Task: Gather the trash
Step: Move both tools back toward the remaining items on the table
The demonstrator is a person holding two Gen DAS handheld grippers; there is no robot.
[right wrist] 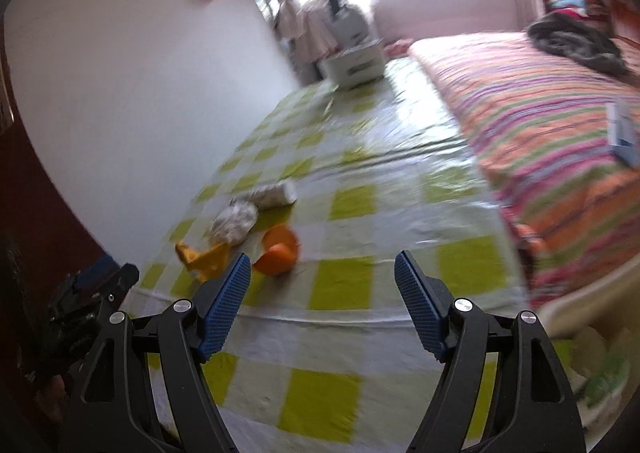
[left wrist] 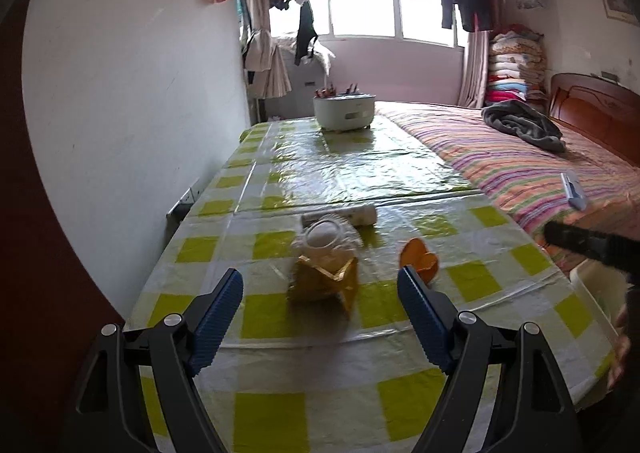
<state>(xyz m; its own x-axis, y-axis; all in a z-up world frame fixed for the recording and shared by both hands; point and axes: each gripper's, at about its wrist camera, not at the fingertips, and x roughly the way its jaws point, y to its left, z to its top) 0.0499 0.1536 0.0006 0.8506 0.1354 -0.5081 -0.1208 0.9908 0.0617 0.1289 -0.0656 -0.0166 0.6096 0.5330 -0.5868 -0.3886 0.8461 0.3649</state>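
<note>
From the left wrist, the left claw (left wrist: 320,293) is wide open and holds nothing. It hangs over the surface (left wrist: 460,285) with the green and white cloth. Just past its tips lies the trash: a gold wrapper (left wrist: 328,281), a clear plastic cup (left wrist: 328,237), a white tube (left wrist: 352,215) and an orange peel (left wrist: 420,257).

From the right wrist, the right claw (right wrist: 322,273) is open too, with nothing in it. The orange peel (right wrist: 278,249) sits just past its left finger, with the gold wrapper (right wrist: 204,255) beside it. A striped bed (right wrist: 540,125) is on the right.
</note>
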